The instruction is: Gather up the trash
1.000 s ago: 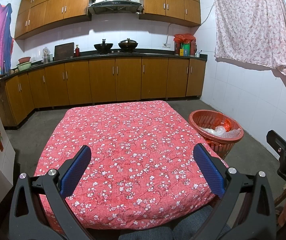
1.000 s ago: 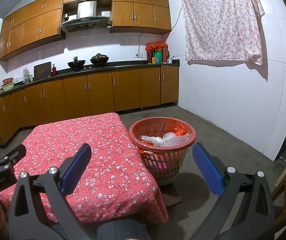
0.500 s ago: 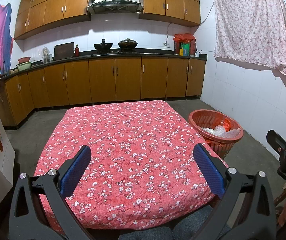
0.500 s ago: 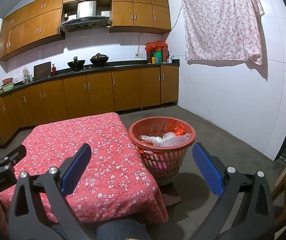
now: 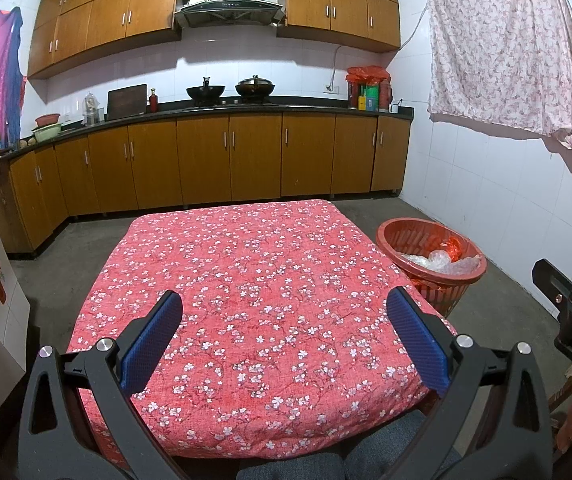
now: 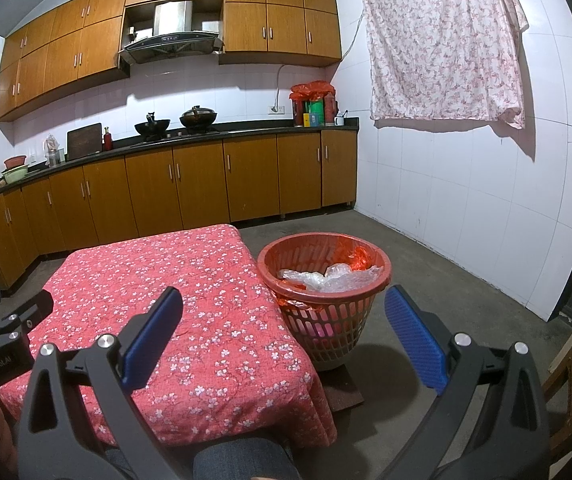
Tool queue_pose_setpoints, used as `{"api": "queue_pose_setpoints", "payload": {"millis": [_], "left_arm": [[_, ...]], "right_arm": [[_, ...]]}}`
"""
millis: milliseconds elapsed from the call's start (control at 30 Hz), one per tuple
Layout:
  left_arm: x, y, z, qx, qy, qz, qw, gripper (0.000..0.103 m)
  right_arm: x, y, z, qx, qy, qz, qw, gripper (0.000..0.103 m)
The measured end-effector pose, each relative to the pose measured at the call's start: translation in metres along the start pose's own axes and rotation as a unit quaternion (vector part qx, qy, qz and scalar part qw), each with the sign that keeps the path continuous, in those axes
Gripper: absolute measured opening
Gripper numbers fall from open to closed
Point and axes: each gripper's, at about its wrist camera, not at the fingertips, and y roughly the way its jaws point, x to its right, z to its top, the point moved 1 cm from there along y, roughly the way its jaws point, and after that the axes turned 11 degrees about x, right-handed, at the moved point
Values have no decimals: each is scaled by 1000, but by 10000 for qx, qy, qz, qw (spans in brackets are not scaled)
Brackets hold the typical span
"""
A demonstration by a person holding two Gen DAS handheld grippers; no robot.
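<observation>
Nothing had shifted since the earlier frames. The left gripper (image 5: 284, 332) hung with jaws wide and empty above the flowered red cloth on the surface (image 5: 254, 280). The right gripper (image 6: 284, 330) was likewise wide and empty. Just past its jaws stood the red basket (image 6: 326, 320), holding crumpled plastic trash (image 6: 326, 276), beside the surface.

Almost nothing changes between the earlier pictures and now. In the right wrist view the red basket (image 6: 323, 280) sits very slightly lower between the spread jaws.
</observation>
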Motion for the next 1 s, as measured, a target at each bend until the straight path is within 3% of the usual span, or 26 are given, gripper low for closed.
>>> {"api": "queue_pose_setpoints", "payload": {"millis": [1000], "left_arm": [[1,-3,-6,-3,-5,14,10000,101]], "right_arm": [[0,0,0,-13,12,-1,10000,99]]}}
